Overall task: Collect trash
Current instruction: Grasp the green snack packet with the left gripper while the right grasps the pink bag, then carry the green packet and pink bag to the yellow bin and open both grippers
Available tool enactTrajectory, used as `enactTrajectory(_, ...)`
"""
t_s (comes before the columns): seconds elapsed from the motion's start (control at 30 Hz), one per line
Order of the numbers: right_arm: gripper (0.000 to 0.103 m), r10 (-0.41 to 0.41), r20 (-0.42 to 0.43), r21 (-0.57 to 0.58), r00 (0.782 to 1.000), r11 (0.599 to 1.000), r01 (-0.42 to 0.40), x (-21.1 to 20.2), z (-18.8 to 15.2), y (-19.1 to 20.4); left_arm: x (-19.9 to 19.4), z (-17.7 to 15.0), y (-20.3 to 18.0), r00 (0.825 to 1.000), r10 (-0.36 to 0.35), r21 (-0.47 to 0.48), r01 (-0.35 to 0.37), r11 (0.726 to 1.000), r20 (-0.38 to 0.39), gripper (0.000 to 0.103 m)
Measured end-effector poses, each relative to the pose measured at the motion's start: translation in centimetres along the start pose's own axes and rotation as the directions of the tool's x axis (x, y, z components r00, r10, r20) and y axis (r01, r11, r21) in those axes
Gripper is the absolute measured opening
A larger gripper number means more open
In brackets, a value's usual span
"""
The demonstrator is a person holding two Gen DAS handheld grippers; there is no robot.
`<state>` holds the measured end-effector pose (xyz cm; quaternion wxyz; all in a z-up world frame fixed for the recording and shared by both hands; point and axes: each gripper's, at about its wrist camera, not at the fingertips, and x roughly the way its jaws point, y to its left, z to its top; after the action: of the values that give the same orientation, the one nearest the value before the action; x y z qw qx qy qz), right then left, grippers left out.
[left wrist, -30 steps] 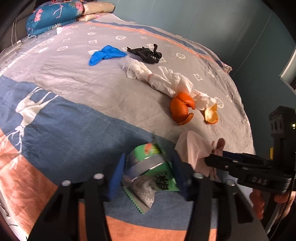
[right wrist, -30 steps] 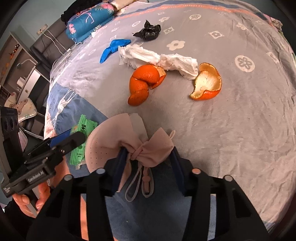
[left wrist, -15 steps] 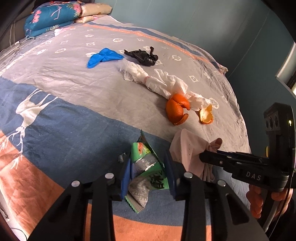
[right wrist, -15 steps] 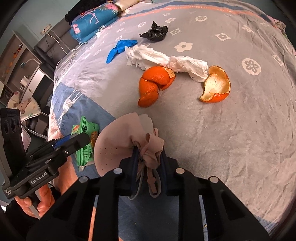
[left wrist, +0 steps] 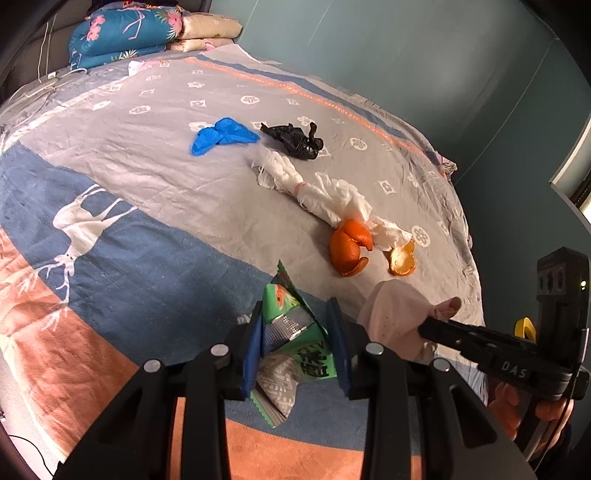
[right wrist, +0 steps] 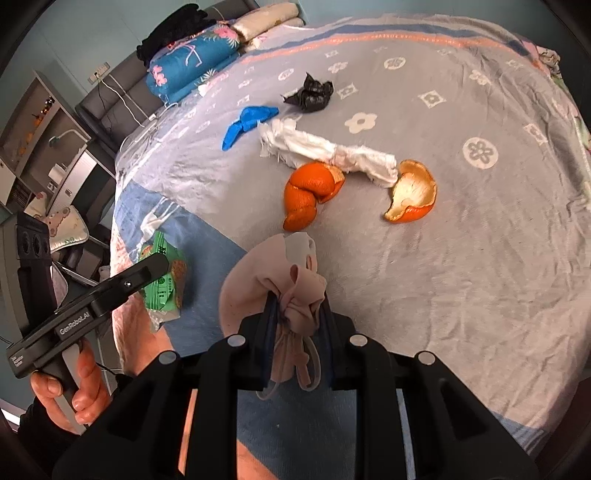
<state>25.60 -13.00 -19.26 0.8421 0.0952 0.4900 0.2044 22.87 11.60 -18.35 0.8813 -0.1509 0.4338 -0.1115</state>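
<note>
Left wrist: jaws clamp green wrapper (left wrist: 295,343), its print half hidden; right jaws pinch pink mask (right wrist: 280,284)

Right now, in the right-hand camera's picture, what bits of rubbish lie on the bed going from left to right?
Green snack wrapper → blue glove → black bag → curled orange peel → open orange peel.

Bedroom: bed (left wrist: 147,192), folded quilts (left wrist: 125,33)
</note>
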Motion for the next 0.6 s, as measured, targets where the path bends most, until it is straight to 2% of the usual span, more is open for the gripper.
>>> enactTrajectory(0.6,0.020,-0.010,0.106,-0.032,0.994,0.999,0.013,-7.7,-0.7,-0.1,-2.8,-0.1,-3.3,0.999,0.006,0.079,-0.010,0.997,0.044,0.031)
